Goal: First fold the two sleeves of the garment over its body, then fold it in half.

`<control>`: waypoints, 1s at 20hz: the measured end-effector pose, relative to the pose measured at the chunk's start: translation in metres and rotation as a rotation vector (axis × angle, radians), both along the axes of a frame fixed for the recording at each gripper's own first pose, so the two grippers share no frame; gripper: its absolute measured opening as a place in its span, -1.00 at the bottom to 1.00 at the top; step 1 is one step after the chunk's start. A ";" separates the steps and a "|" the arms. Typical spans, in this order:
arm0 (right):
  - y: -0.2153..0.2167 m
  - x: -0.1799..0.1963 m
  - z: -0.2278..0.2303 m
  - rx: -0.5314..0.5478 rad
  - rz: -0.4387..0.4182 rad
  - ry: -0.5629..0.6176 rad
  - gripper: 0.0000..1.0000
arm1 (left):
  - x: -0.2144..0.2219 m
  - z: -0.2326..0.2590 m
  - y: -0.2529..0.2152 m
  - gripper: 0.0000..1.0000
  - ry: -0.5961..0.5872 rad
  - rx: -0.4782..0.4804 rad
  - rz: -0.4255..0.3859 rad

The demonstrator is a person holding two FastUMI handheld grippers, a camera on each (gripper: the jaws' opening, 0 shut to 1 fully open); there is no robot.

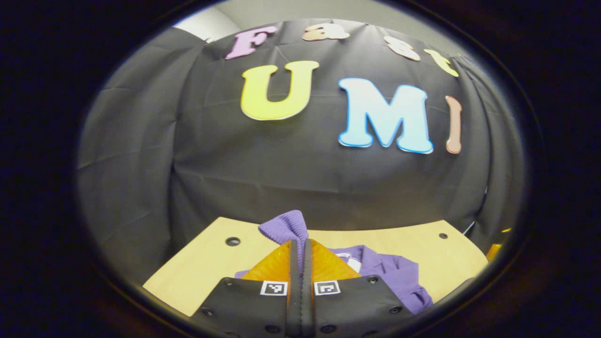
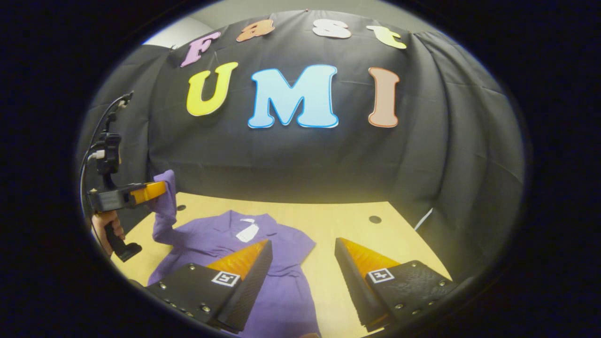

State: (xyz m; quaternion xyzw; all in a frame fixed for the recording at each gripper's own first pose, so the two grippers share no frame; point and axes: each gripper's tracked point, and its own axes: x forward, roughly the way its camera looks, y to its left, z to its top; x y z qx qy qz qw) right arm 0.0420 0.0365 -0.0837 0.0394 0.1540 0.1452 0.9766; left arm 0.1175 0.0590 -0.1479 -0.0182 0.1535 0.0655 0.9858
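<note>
A purple garment [image 2: 263, 263] lies flat on the light wooden table [image 2: 357, 225], collar toward the back wall, a white label at its neck. In the left gripper view my left gripper [image 1: 301, 244] is shut on the ribbed cuff of a purple sleeve [image 1: 286, 225], which sticks up past the fingertips. The right gripper view shows that same gripper [image 2: 157, 190] at the far left, held by a hand, lifting the sleeve [image 2: 164, 206] above the table. My right gripper [image 2: 303, 246] stands open above the garment's right side, nothing between its fingers.
The table has round holes [image 2: 374, 219] near its back edge, and black cloth hangs close behind it. A cable [image 2: 101, 122] rises from the left gripper's mount. Bare tabletop lies to the right of the garment.
</note>
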 end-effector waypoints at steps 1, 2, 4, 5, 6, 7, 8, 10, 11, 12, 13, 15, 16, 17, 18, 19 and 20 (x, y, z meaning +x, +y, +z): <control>-0.007 0.002 -0.002 -0.011 -0.007 0.002 0.67 | 0.006 -0.004 -0.014 -0.87 0.008 0.000 -0.023; -0.011 0.003 -0.003 -0.015 -0.013 0.003 0.66 | 0.013 -0.011 -0.029 -0.88 0.018 -0.001 -0.044; -0.020 0.005 -0.006 -0.013 -0.025 0.007 0.66 | 0.022 -0.024 -0.055 -0.88 0.037 -0.010 -0.085; -0.025 0.005 -0.007 -0.014 -0.032 0.008 0.66 | 0.026 -0.029 -0.066 -0.87 0.048 -0.016 -0.105; -0.030 0.007 -0.009 -0.016 -0.038 0.012 0.66 | 0.029 -0.035 -0.079 -0.87 0.061 -0.021 -0.123; -0.032 0.008 -0.012 -0.018 -0.040 0.019 0.66 | 0.031 -0.042 -0.090 -0.87 0.075 -0.026 -0.139; -0.034 0.010 -0.015 -0.017 -0.042 0.025 0.67 | 0.031 -0.048 -0.101 -0.87 0.088 -0.030 -0.154; -0.034 0.011 -0.021 -0.009 -0.042 0.039 0.59 | 0.035 -0.059 -0.117 -0.87 0.107 -0.034 -0.178; -0.034 0.012 -0.023 -0.005 -0.042 0.046 0.59 | 0.038 -0.065 -0.125 -0.88 0.118 -0.036 -0.190; -0.033 0.012 -0.027 -0.003 -0.041 0.054 0.59 | 0.040 -0.076 -0.137 -0.87 0.140 -0.039 -0.208; -0.032 0.011 -0.030 -0.004 -0.039 0.060 0.67 | 0.041 -0.086 -0.146 -0.87 0.163 -0.039 -0.221; -0.033 0.007 -0.032 -0.007 -0.036 0.064 0.67 | 0.044 -0.109 -0.160 -0.88 0.209 -0.025 -0.242; -0.034 0.005 -0.033 -0.009 -0.038 0.065 0.67 | 0.044 -0.118 -0.163 -0.87 0.224 -0.016 -0.247; -0.036 0.005 -0.033 -0.013 -0.043 0.065 0.67 | 0.045 -0.126 -0.165 -0.87 0.234 -0.002 -0.249; -0.039 0.003 -0.034 -0.017 -0.047 0.066 0.67 | 0.045 -0.130 -0.167 -0.88 0.239 0.009 -0.256; -0.041 0.003 -0.035 -0.018 -0.051 0.068 0.67 | 0.043 -0.134 -0.170 -0.87 0.241 0.016 -0.266; -0.042 0.002 -0.037 -0.017 -0.056 0.071 0.67 | 0.042 -0.137 -0.173 -0.84 0.244 0.015 -0.279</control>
